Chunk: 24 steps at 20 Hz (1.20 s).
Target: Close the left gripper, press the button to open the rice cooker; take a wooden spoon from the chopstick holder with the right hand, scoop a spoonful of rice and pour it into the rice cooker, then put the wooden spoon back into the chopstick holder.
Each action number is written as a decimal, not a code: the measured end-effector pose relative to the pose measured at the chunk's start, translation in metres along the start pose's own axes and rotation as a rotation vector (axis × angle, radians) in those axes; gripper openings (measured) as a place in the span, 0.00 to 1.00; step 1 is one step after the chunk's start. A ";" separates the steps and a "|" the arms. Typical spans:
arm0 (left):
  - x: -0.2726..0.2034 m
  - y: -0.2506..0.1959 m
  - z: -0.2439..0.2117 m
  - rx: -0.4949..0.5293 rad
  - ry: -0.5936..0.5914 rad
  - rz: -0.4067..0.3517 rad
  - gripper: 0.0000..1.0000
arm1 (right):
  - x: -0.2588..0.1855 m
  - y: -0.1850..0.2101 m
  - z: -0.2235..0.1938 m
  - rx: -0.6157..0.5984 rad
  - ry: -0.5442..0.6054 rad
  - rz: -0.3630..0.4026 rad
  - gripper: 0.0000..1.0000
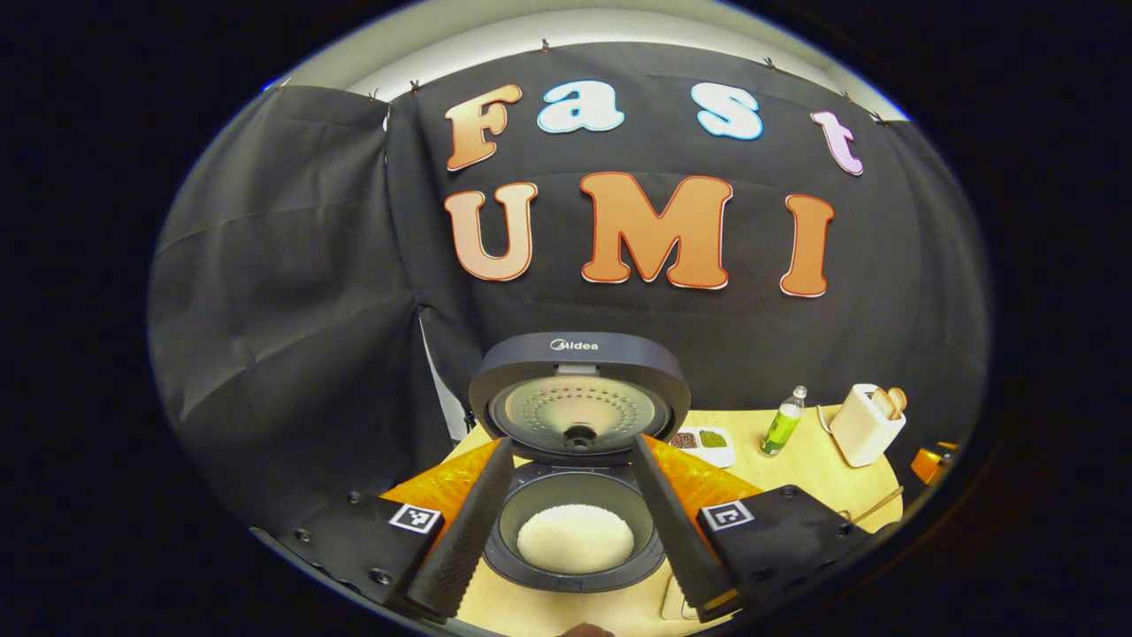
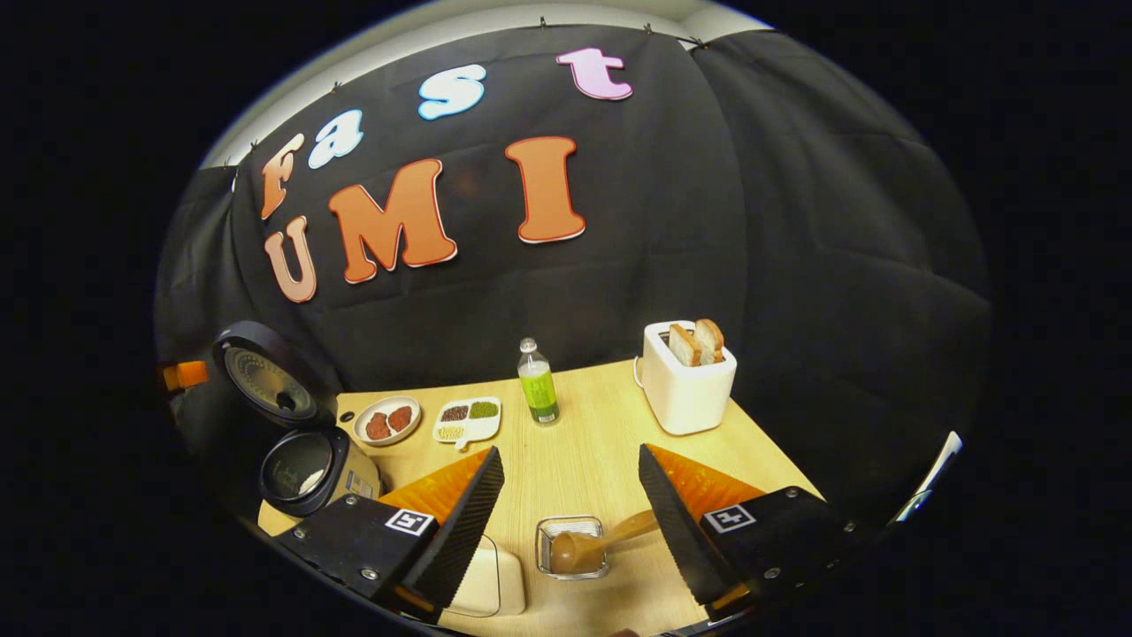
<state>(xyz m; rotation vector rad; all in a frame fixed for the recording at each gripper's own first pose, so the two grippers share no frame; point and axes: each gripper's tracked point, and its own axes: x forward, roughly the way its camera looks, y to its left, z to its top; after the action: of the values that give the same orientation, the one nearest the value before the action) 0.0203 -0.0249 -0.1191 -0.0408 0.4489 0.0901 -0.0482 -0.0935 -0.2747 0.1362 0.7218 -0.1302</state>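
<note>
Rice cooker (image 1: 579,460) lid up, rice inside. Wooden spoon (image 2: 588,544) in chopstick holder (image 2: 570,548), 6 o'clock. Both claws spread, empty. Looks final step.

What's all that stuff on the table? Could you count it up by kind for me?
Appliances: 2, rice cooker, toaster
Food dishes: 2, plate, tray
Bottle: 1
Holder with wooden spoon: 1
Total: 6

Wooden spoon (image 2: 588,546) in chopstick holder (image 2: 570,548)
</note>
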 end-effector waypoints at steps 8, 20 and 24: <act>-0.019 -0.004 -0.005 0.038 -0.012 0.061 0.96 | 0.025 -0.033 -0.037 0.035 0.122 -0.030 0.94; -0.046 -0.008 -0.018 0.068 -0.016 0.150 0.92 | 0.065 -0.060 -0.081 0.060 0.225 -0.017 0.94; -0.053 -0.010 -0.025 0.068 0.000 0.168 0.93 | 0.072 -0.053 -0.096 0.095 0.236 0.018 0.93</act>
<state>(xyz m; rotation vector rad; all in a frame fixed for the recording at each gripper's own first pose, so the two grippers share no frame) -0.0370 -0.0403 -0.1189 0.0641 0.4545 0.2403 -0.0655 -0.1348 -0.3982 0.2517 0.9500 -0.1321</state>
